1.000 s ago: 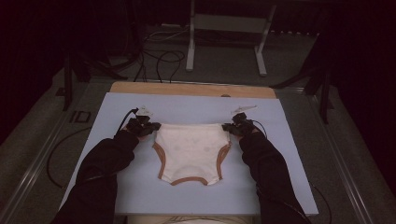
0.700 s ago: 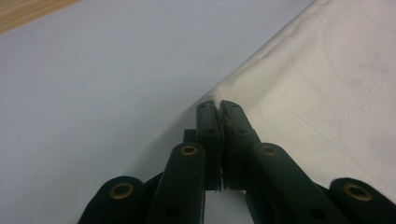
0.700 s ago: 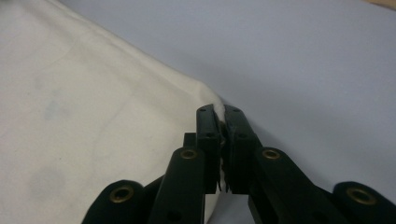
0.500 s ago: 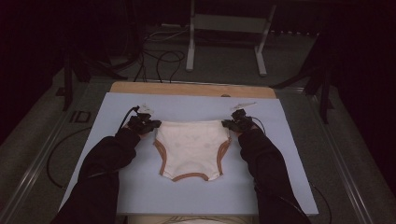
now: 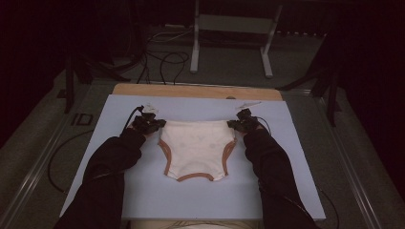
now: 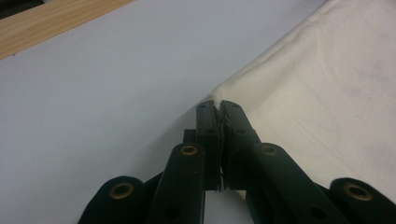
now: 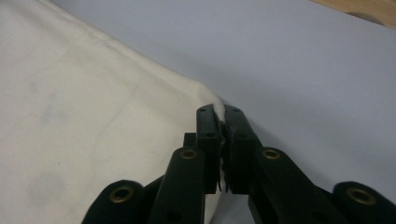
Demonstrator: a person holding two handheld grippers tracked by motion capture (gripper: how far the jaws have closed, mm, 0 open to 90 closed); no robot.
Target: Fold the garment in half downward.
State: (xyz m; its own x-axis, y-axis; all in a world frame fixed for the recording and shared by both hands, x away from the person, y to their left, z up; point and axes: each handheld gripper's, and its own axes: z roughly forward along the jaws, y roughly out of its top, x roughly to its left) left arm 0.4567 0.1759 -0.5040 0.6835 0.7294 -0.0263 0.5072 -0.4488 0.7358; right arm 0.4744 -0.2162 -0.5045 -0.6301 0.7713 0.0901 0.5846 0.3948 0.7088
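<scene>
Left hand-held gripper (image 5: 154,124), right hand-held gripper (image 5: 238,125) each pinching waistband corner of cream underpants (image 5: 195,149), spreading flat on table (image 5: 119,109); next likely calling for fold

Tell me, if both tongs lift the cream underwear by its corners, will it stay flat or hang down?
The underwear is thin cloth lying flat on the mat, so it would probably sag between the left tongs and right tongs. It looks light. The pinched corners seem secure, so slipping appears unlikely.
</scene>
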